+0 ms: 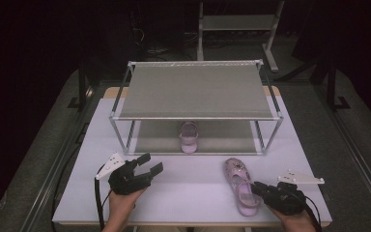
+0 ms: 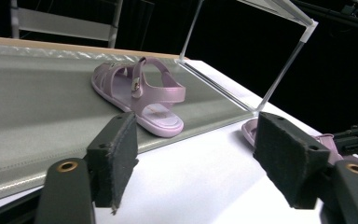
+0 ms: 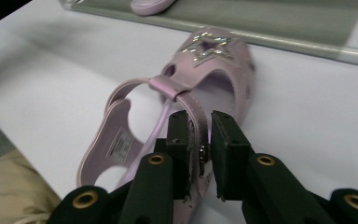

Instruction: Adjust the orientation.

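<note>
Right gripper point(image 3: 200, 144) has its jaws nearly shut on the ankle strap of the pink sandal point(image 1: 239, 183), which lies on the table point(image 1: 193, 188) just in front of the rack point(image 1: 195, 113), right of centre. Left gripper point(image 1: 149, 166) is wide open w/ nothing in it. Step looks like the pickup; next is prob. lift and set it on the rack's lower shelf point(image 1: 222, 140) beside its mate point(image 1: 188, 137).

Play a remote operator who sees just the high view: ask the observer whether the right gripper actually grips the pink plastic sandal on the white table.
Observer: Yes. The right gripper pinches the pink plastic sandal by its ankle strap.
Operator: What decorates its toe?
Observer: A star of glittery stones.
Operator: What faces the left gripper?
Observer: The open left gripper looks at the heel of the second pink sandal on the grey lower shelf; its ankle strap is closed with a small metal buckle.
</note>
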`<state>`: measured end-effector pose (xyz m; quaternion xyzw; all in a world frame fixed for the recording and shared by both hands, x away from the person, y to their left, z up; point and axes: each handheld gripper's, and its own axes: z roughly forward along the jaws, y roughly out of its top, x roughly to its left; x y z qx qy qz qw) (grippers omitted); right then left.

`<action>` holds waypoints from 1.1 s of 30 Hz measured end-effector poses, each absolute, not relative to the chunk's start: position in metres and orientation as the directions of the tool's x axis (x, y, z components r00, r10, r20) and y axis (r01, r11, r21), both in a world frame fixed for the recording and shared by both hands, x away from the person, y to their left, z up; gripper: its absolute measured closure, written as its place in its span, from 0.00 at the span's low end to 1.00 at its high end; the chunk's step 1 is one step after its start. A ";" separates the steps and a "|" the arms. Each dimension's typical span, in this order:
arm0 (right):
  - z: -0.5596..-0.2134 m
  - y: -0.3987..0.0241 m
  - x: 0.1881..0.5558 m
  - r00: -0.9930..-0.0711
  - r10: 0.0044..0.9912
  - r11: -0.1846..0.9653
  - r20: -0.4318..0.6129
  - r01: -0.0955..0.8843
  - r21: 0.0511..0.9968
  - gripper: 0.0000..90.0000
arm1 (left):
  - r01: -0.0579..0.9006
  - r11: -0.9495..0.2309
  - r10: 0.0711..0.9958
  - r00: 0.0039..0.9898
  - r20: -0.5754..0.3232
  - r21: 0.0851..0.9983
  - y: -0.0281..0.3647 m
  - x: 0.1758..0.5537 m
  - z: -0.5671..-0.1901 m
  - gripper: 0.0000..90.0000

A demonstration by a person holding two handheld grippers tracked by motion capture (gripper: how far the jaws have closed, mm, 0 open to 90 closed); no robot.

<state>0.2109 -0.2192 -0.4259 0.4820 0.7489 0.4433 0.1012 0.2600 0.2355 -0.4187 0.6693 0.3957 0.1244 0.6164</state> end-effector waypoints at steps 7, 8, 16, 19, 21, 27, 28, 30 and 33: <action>-0.426 -0.224 0.212 -0.472 0.813 0.072 0.340 0.661 0.747 0.91 | 0.382 0.085 0.689 0.644 -0.332 0.920 0.240 0.264 -0.418 0.29; -0.425 -0.226 0.212 -0.469 0.811 0.060 0.349 0.660 0.749 0.91 | 0.382 0.085 0.689 0.644 -0.332 0.920 0.240 0.264 -0.418 0.28; -0.421 -0.236 0.209 -0.448 0.772 -0.047 0.450 0.667 0.744 0.92 | 0.380 0.121 0.686 0.636 -0.354 0.917 0.247 0.265 -0.416 0.28; -0.418 -0.238 0.208 -0.457 0.752 -0.076 0.475 0.656 0.751 0.92 | 0.380 0.135 0.677 0.639 -0.365 0.915 0.249 0.265 -0.415 0.28; -0.416 -0.240 0.208 -0.465 0.729 -0.112 0.502 0.642 0.758 0.92 | 0.377 0.133 0.678 0.640 -0.362 0.917 0.249 0.266 -0.415 0.28; -0.409 -0.238 0.208 -0.494 0.696 -0.136 0.520 0.621 0.772 0.92 | 0.381 0.135 0.679 0.637 -0.365 0.915 0.248 0.266 -0.416 0.28; -0.409 -0.238 0.208 -0.494 0.696 -0.136 0.520 0.621 0.772 0.92 | 0.381 0.135 0.679 0.637 -0.365 0.915 0.248 0.266 -0.416 0.28; -0.409 -0.236 0.209 -0.497 0.699 -0.125 0.514 0.622 0.773 0.92 | 0.377 0.132 0.681 0.637 -0.361 0.917 0.249 0.266 -0.416 0.28; -0.408 -0.234 0.209 -0.495 0.699 -0.128 0.515 0.623 0.772 0.92 | 0.371 0.137 0.681 0.639 -0.359 0.919 0.250 0.266 -0.413 0.27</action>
